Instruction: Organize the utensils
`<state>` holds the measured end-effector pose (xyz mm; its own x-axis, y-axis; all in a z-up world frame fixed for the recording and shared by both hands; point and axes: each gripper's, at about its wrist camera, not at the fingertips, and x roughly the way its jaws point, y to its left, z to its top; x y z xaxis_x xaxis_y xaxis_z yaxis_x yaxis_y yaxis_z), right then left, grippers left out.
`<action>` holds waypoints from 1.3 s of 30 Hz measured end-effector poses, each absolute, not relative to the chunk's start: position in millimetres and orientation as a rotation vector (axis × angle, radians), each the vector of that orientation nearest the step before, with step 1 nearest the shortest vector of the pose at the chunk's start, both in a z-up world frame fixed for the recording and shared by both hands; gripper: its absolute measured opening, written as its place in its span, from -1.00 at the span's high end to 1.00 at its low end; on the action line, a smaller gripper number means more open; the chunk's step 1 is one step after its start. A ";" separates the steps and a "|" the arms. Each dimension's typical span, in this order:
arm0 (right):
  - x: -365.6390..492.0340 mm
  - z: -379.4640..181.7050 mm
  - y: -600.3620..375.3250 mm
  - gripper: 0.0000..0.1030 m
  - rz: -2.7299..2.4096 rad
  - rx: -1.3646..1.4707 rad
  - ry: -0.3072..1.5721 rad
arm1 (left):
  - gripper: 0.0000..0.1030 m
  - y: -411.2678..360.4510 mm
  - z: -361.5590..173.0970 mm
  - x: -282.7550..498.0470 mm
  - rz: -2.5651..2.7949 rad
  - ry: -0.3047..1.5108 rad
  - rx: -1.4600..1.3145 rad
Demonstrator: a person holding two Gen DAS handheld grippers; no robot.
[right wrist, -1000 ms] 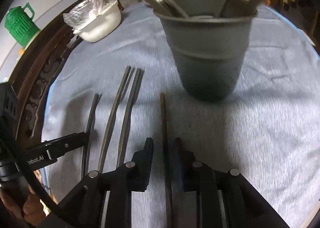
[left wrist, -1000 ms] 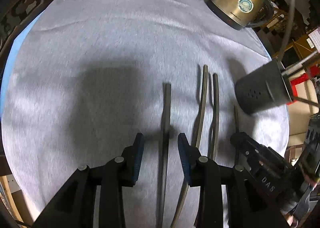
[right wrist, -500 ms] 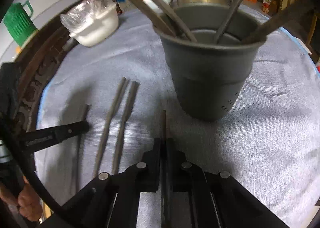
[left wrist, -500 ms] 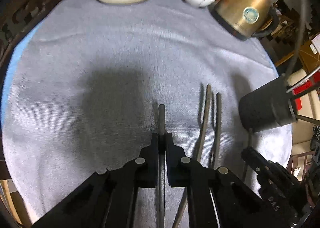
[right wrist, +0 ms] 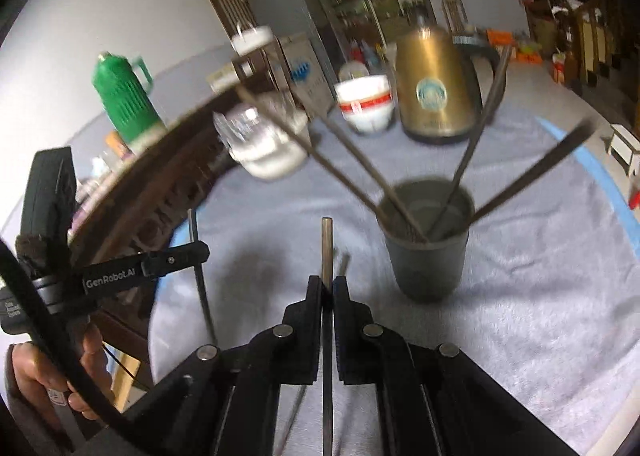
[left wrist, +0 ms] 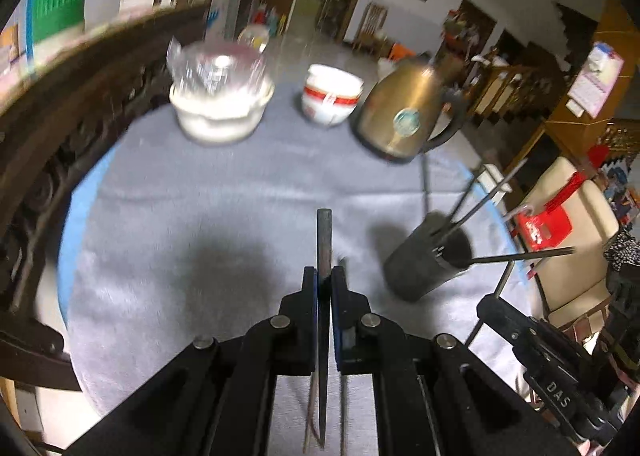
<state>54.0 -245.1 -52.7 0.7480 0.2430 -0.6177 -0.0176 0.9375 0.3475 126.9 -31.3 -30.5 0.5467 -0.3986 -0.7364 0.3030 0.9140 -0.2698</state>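
Note:
My left gripper [left wrist: 324, 280] is shut on a dark chopstick [left wrist: 324, 236] and holds it lifted above the grey cloth [left wrist: 224, 192]. My right gripper [right wrist: 327, 288] is shut on a brownish chopstick [right wrist: 327, 248], also lifted. The dark utensil cup [right wrist: 426, 252] stands to the right of both grippers and holds several chopsticks; it also shows in the left wrist view [left wrist: 426, 264]. Two more chopsticks lie on the cloth under the left gripper [left wrist: 343, 408]. The right gripper shows at lower right in the left wrist view [left wrist: 532, 352], the left gripper at left in the right wrist view [right wrist: 160, 264].
At the far side stand a gold kettle [left wrist: 404, 112], a red-banded white bowl [left wrist: 330, 100] and a white dish covered in plastic [left wrist: 220, 96]. A dark carved wooden rail [left wrist: 60, 128] runs along the left edge. A green thermos [right wrist: 120, 96] stands beyond it.
Both grippers closed on their chopsticks, then lifted them off the cloth and tilted upward. The cup now sits lower and farther in both views.

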 end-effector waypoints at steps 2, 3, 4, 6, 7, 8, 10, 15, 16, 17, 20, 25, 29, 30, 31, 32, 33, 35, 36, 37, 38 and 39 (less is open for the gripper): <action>46.4 -41.8 -247.5 0.89 0.143 0.333 0.687 | 0.88 -34.3 -17.4 121.3 -0.429 0.863 -0.111; 43.6 -36.0 -248.4 0.89 0.142 0.333 0.667 | 0.88 -34.6 -10.3 118.8 -0.434 0.845 -0.111; 41.9 -30.5 -249.7 0.89 0.139 0.332 0.653 | 0.88 -33.8 -2.9 115.1 -0.439 0.828 -0.111; 35.0 -19.7 -253.2 0.89 0.128 0.332 0.621 | 0.88 -35.8 8.6 110.7 -0.451 0.797 -0.111; 32.3 -15.6 -255.0 0.89 0.126 0.335 0.611 | 0.88 -38.2 13.4 109.9 -0.458 0.784 -0.112; 29.7 -10.0 -257.8 0.89 0.121 0.340 0.593 | 0.88 -39.8 17.9 108.3 -0.463 0.774 -0.115; 26.7 -3.2 -262.4 0.89 0.106 0.341 0.566 | 0.88 -42.0 28.6 103.9 -0.475 0.749 -0.121; 23.1 19.8 -277.6 0.89 0.073 0.370 0.484 | 0.88 -51.7 46.5 100.5 -0.499 0.700 -0.140; 22.7 24.1 -279.9 0.89 0.066 0.373 0.472 | 0.88 -53.7 50.2 99.9 -0.503 0.691 -0.142; 22.5 29.4 -282.4 0.89 0.055 0.376 0.455 | 0.88 -56.2 54.4 99.4 -0.507 0.683 -0.145; 23.0 41.9 -289.0 0.89 0.034 0.379 0.421 | 0.88 -63.5 65.8 99.0 -0.524 0.659 -0.154; 30.3 61.1 -304.3 0.89 -0.011 0.385 0.371 | 0.88 -77.6 84.8 102.3 -0.537 0.618 -0.160; 36.7 70.8 -315.4 0.89 -0.040 0.390 0.339 | 0.88 -88.2 97.2 106.3 -0.542 0.584 -0.180; 38.7 72.3 -318.8 0.89 -0.046 0.396 0.334 | 0.88 -91.4 99.5 107.3 -0.540 0.579 -0.183; 40.9 74.3 -322.6 0.89 -0.054 0.401 0.329 | 0.88 -94.2 101.2 109.1 -0.540 0.575 -0.187; 42.8 75.8 -326.2 0.89 -0.068 0.403 0.320 | 0.88 -96.8 102.6 109.8 -0.538 0.572 -0.190; 44.3 76.7 -328.6 0.89 -0.084 0.398 0.313 | 0.88 -101.0 103.4 111.2 -0.532 0.562 -0.192; 47.7 76.2 -333.8 0.89 -0.107 0.393 0.307 | 0.88 -107.4 101.7 113.5 -0.513 0.545 -0.187; 48.9 75.0 -337.4 0.89 -0.113 0.398 0.308 | 0.88 -110.5 99.7 115.4 -0.504 0.544 -0.186; 49.8 72.8 -340.1 0.89 -0.119 0.404 0.310 | 0.88 -113.4 97.3 117.3 -0.497 0.544 -0.185; 50.8 70.3 -342.9 0.89 -0.128 0.408 0.312 | 0.88 -116.2 94.5 119.1 -0.490 0.546 -0.183; 51.8 68.0 -345.4 0.89 -0.139 0.408 0.315 | 0.88 -118.5 92.6 120.2 -0.485 0.547 -0.181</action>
